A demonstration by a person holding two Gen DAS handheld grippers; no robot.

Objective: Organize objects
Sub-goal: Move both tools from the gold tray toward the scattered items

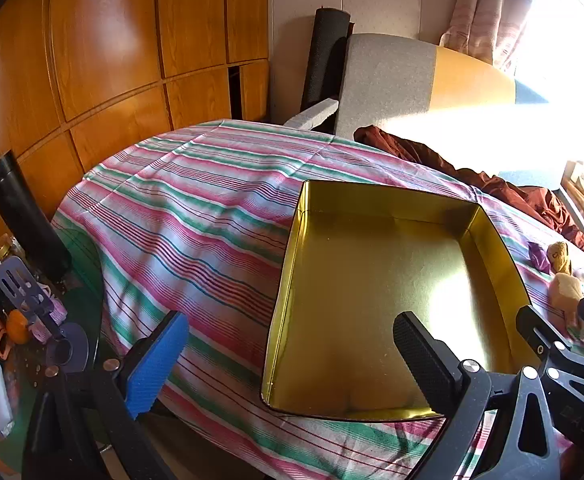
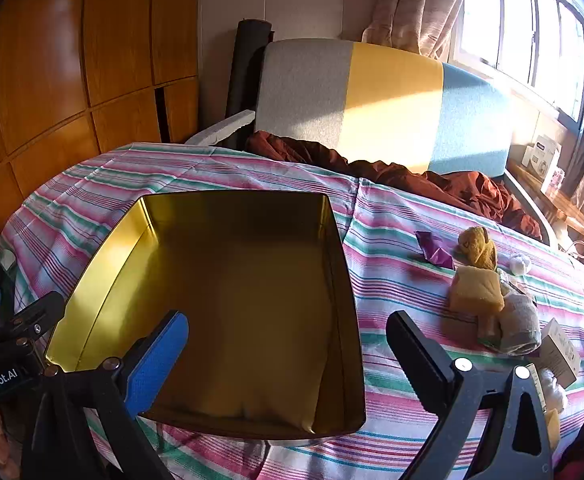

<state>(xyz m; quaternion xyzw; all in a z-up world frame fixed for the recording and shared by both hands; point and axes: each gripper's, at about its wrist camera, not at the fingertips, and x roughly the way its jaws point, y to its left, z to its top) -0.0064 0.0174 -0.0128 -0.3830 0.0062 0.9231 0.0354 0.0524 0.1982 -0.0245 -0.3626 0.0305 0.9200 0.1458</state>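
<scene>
Blue-padded finger and black finger of the left gripper fill the foreground, spread wide apart w/ nothing between them. They hang over the near-left corner of a gold tin box, open-topped and bare inside, which sits on a pink, green & white striped cloth.

From the right wrist cam, the right gripper is likewise parted, gripping nothing, its blue finger over the tin's near edge and its black finger over the cloth just right of the tin.

Small items lie in a loose cluster on the cloth to the right of the tin, apart from it: a purple wrapper, a tan plush toy, a yellow sponge-like block touching a grey rolled cloth, a small white ball, and a small carton at the near-right edge.

Behind the table: a grey, yellow & blue chair back, a rust-red crumpled fabric at its base, and wood-panelled doors. Sun from the window washes out the right side.

At far left in the left wrist cam, a lower surface holds a black cylinder, a slotted spatula and oranges.
</scene>
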